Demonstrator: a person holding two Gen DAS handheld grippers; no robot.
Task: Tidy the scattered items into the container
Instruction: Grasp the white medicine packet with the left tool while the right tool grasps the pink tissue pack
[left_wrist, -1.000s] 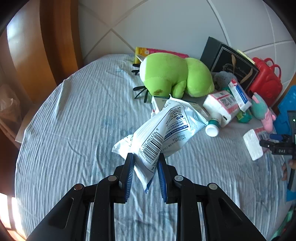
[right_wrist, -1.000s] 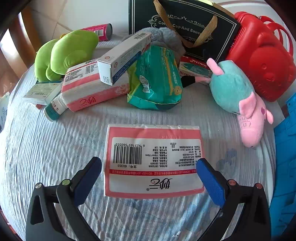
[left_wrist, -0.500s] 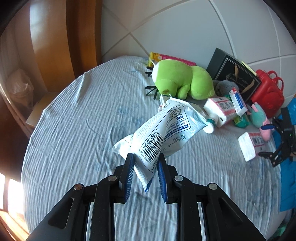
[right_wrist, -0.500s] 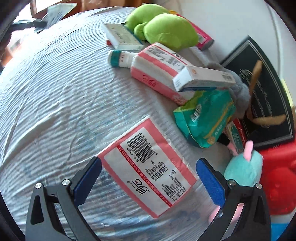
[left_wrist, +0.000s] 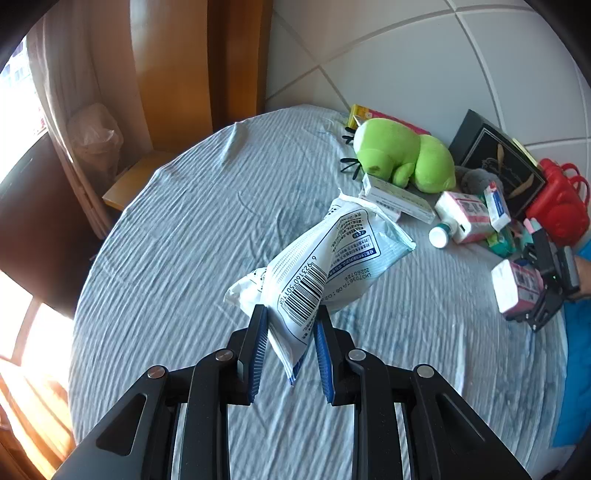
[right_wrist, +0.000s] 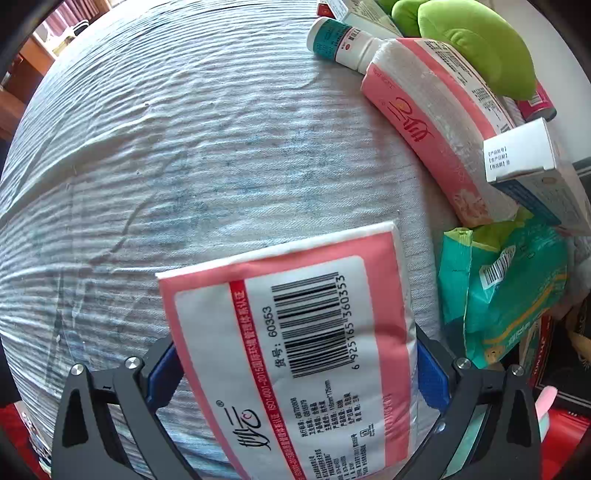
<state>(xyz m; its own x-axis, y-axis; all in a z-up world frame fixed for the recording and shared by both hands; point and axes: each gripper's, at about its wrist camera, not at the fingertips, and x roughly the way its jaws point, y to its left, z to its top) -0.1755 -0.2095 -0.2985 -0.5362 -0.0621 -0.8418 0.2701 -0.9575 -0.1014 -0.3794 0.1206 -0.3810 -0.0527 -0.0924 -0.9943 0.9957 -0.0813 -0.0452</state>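
**Grippers on two packets, striped bedsheet**

Left gripper, left wrist view: jaws narrow, clamped on the lower end of a white plastic wipes packet with a barcode, held clear above the blue-striped bedsheet. A green plush toy lies near the far wall.

Right wrist view: right gripper straddles a pink-and-white tissue pack lying on the sheet, blue pads at both its sides; real pressure cannot be told. Beside it lies a crumpled teal foil pouch.
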